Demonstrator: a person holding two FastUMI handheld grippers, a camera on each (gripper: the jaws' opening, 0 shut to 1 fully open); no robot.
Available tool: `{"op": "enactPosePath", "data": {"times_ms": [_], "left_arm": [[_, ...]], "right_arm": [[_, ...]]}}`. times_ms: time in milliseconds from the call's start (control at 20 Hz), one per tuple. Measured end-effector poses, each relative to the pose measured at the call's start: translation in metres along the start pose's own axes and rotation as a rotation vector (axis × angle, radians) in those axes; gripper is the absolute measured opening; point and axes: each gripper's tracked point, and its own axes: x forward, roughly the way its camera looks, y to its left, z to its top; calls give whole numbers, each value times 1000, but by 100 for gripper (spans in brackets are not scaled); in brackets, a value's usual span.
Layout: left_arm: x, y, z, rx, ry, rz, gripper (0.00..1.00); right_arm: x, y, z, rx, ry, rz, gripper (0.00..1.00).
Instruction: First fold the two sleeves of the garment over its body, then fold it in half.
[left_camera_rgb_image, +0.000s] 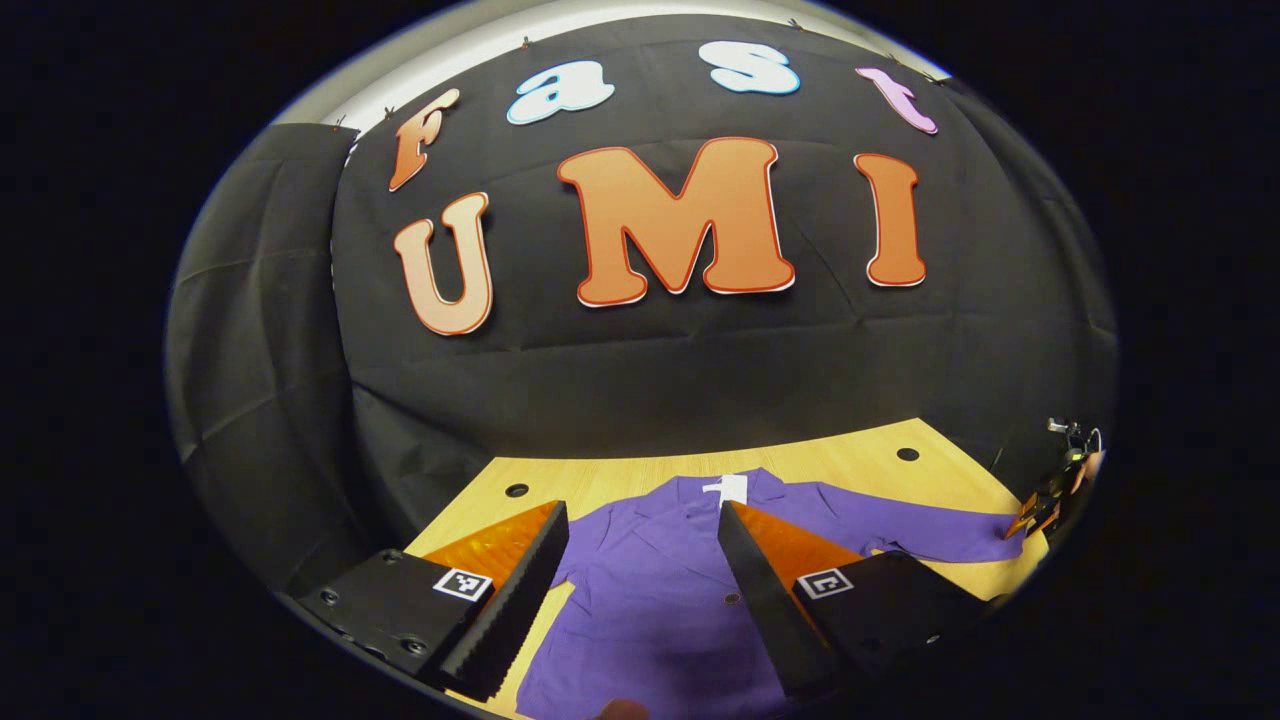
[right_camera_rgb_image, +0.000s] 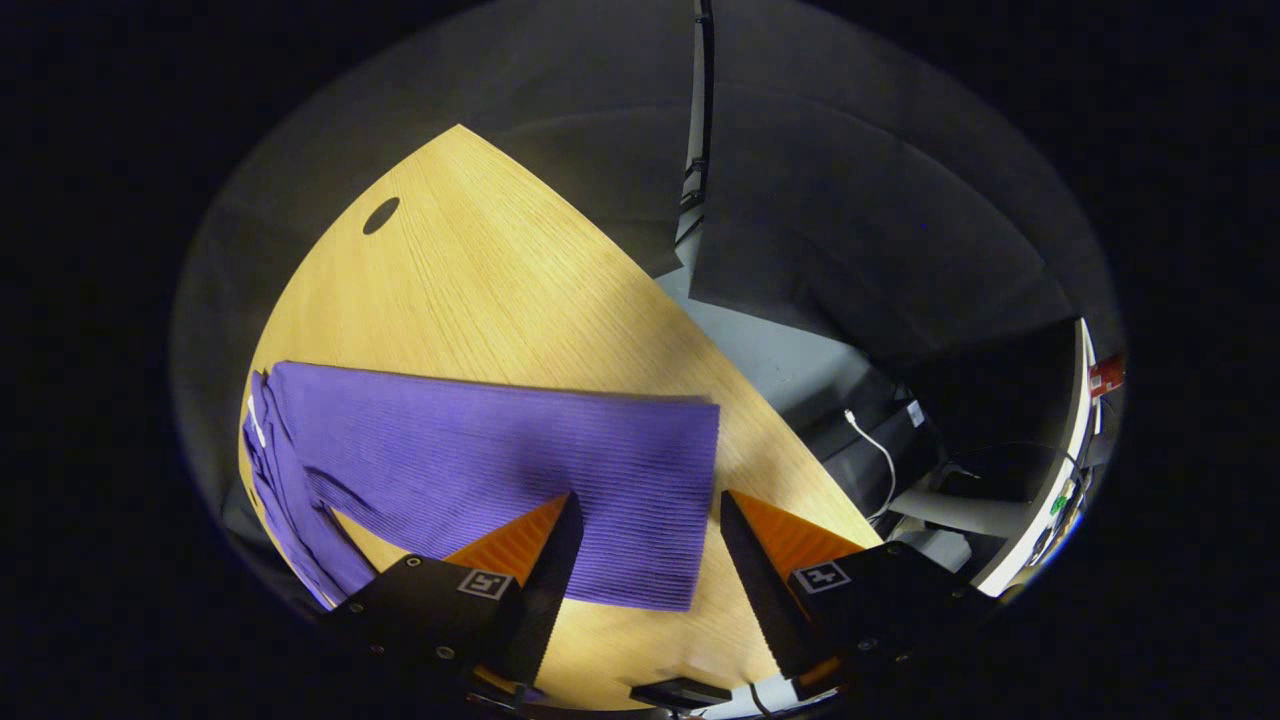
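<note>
Purple shirt (left_camera_rgb_image: 660, 600) is lying flat on the wooden tabletop (left_camera_rgb_image: 860, 460), right under the left hand-held gripper (left_camera_rgb_image: 640, 585), whose fingers are spread wide. Right hand-held gripper (right_camera_rgb_image: 645, 575), also spread, hovers over the end of the outstretched sleeve (right_camera_rgb_image: 500, 470), gripping nothing.

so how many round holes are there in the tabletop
2 in the left gripper view: one at the far left of the table, one at its far right. The right gripper view has one too, probably that far-right one. The garment may hide others.
</note>
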Motion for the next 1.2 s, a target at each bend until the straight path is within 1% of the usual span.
{"op": "enactPosePath", "data": {"times_ms": [50,100,150,200,250,300,350,400,450,500,550,600,700,750,950,1200], "left_arm": [[1,1,-2,-3,8,5,95],[1,2,-6,-7,21,11,95],[2,3,-7,-12,29,15,95],[0,4,-8,-17,30,18,92],[0,5,-7,-19,30,21,95],[-2,7,-9,-19,28,24,95],[-4,9,-10,-18,25,25,95],[-4,11,-13,-18,27,24,95],[-5,14,-15,-21,33,23,95],[-6,19,-17,-25,37,22,95],[-7,24,-16,-26,35,22,95],[-8,30,-16,-25,28,23,95],[-9,46,-14,-21,13,26,95],[-7,54,-13,-22,7,26,95],[2,84,-15,-42,3,19,95],[5,117,-19,-68,-11,-4,95]], "right_arm": [[3,-3,-1,-8,5,-28,85],[2,-9,-2,-20,4,-60,89],[4,-13,-4,-37,5,-85,71],[4,-8,-4,-49,5,-83,58],[3,-4,-3,-62,5,-79,54],[3,-1,-3,-68,4,-75,43],[3,0,-1,-64,-6,-77,37],[4,2,0,-42,-15,-74,22],[3,5,-2,-25,-6,-73,13],[3,12,-4,-16,13,-35,5],[-1,24,-8,4,33,19,4],[-5,34,-7,16,23,34,3],[-17,42,1,-12,-21,32,3],[-26,51,1,-20,-34,43,3],[-70,96,4,-52,-101,80,3],[-118,158,-3,-153,-181,128,3]]}}
